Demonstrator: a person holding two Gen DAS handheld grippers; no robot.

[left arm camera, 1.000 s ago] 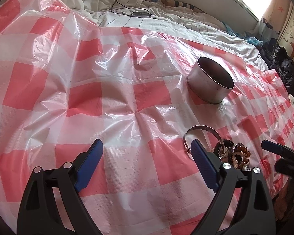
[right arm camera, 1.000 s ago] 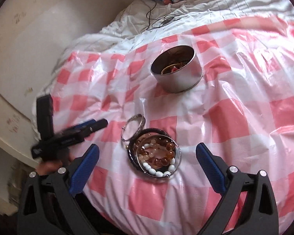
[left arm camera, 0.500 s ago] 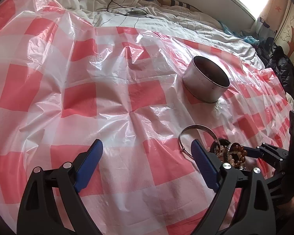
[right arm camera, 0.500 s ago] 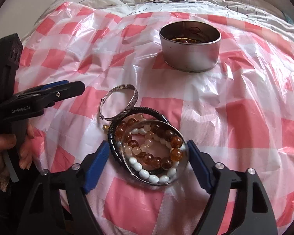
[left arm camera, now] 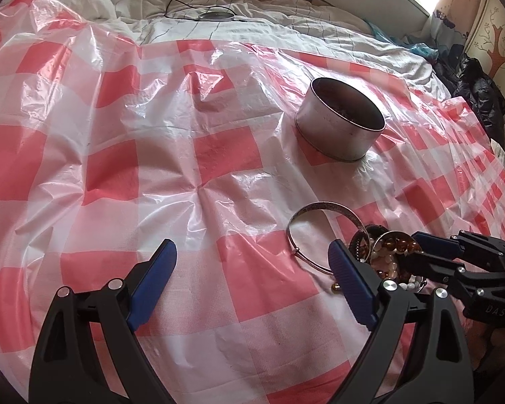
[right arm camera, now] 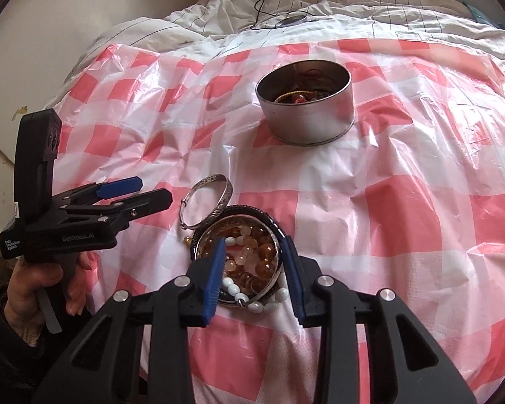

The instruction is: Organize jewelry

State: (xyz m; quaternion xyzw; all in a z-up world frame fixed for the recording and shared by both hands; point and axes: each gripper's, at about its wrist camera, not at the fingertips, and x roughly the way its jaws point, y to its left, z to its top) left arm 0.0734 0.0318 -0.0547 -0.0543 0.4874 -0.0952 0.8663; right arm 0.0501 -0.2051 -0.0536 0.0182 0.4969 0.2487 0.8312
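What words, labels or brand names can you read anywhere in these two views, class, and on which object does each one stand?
"GenRobot.AI": white print on the side of the left gripper, seen in the right wrist view.
"Data Acquisition System": small white print on the rear corner of the same gripper's body; only just legible.
"DAS": raised letters on the right gripper body, left wrist view.
The metal tin shows no lettering.

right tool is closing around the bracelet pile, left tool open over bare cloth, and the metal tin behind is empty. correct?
Not quite: the metal tin is not empty. The right wrist view shows jewelry already inside it. The rest holds: right tool has just been closing around the bracelet pile, left tool open over bare cloth.
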